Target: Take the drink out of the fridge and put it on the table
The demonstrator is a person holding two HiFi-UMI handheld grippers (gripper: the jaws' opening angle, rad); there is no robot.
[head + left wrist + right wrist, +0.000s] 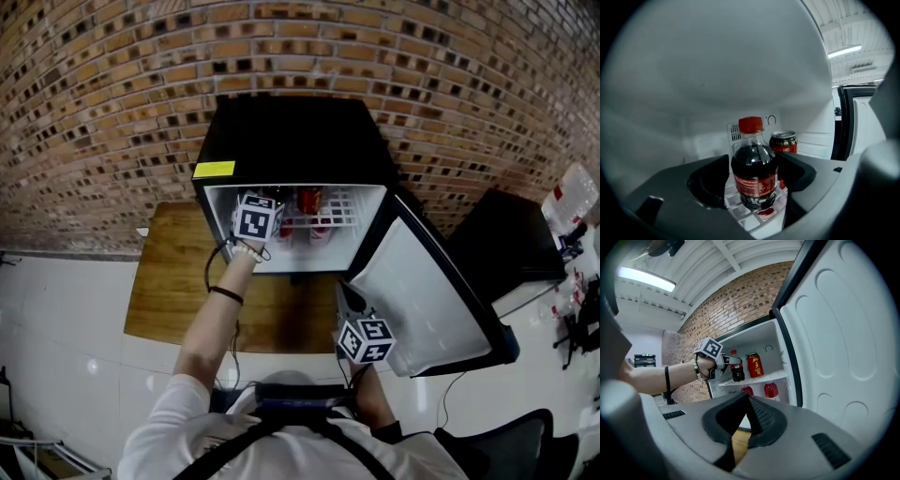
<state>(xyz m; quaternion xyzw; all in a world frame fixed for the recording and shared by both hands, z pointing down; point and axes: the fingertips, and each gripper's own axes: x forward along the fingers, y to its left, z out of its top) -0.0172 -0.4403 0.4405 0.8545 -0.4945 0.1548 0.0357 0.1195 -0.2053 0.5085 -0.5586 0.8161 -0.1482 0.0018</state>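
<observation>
A small cola bottle (754, 173) with a red cap stands on the fridge's white wire shelf (740, 212). My left gripper (753, 182) reaches into the fridge (291, 141), one jaw against each side of the bottle's body. A red drink can (783, 143) stands just behind it on the same shelf. The right gripper view shows that left gripper (723, 363) around the bottle (736, 370), the can (753, 365) beside it. My right gripper (749, 401) hangs low in front of the open door (843, 357), its jaws together and holding nothing.
The fridge sits on a wooden table (178, 281) against a brick wall. Its door (431, 300) swings out to the right. Two red-capped bottles (771, 390) stand on the lower shelf. A black table (506, 244) is at the right, a dark chair (506, 450) at the lower right.
</observation>
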